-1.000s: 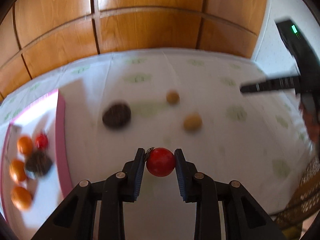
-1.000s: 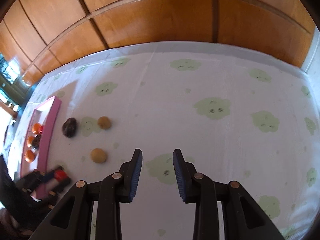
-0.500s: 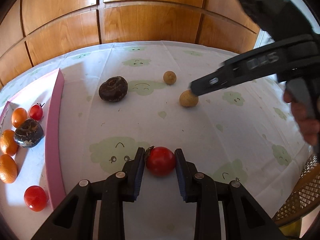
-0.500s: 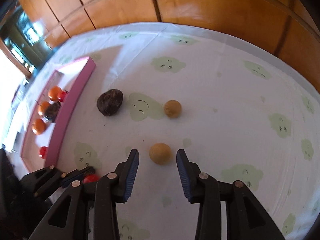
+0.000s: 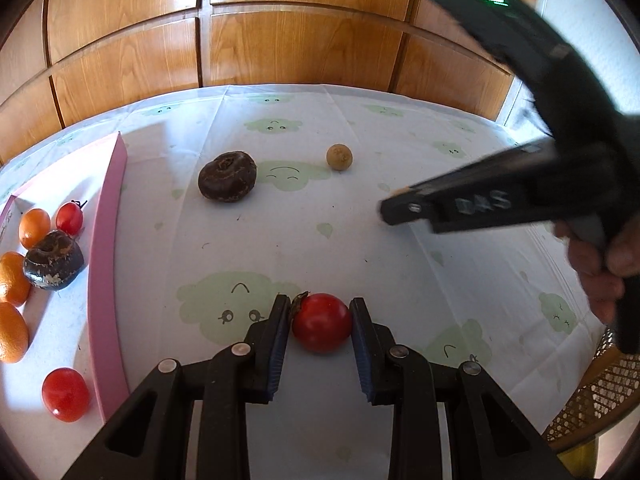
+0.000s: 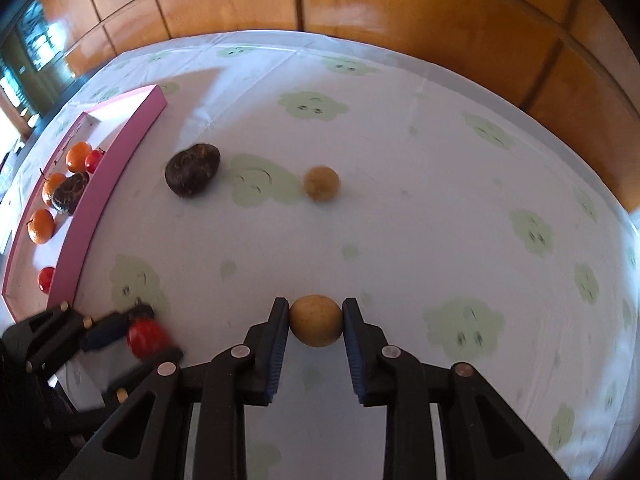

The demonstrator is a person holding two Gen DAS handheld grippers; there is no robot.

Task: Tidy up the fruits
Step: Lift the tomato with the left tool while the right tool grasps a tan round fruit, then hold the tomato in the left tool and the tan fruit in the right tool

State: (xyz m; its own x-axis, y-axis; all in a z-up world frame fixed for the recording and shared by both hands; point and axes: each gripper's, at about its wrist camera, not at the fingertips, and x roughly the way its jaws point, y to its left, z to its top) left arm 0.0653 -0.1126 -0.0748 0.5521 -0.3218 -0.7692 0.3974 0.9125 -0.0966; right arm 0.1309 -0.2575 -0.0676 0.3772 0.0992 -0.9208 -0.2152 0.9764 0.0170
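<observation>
My left hand-held gripper [image 5: 320,322] grips a tomato [image 5: 321,322] just right of the pink tray [image 5: 105,264]. My right hand-held gripper [image 6: 316,320] has just closed on a tan fruit [image 6: 316,320], farther right. I'd lift both gently, then lower them into the tray without squeezing.

Both grippers are black plastic with blue-edged jaws and silver pivot screws; the right gripper [image 5: 404,210] carries raised lettering.

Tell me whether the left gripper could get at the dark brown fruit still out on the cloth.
Probably not as things stand: the left gripper is shut on a red tomato, so its jaws are full. The path itself looks free; only bare tablecloth lies between it and the dark brown fruit.
</observation>
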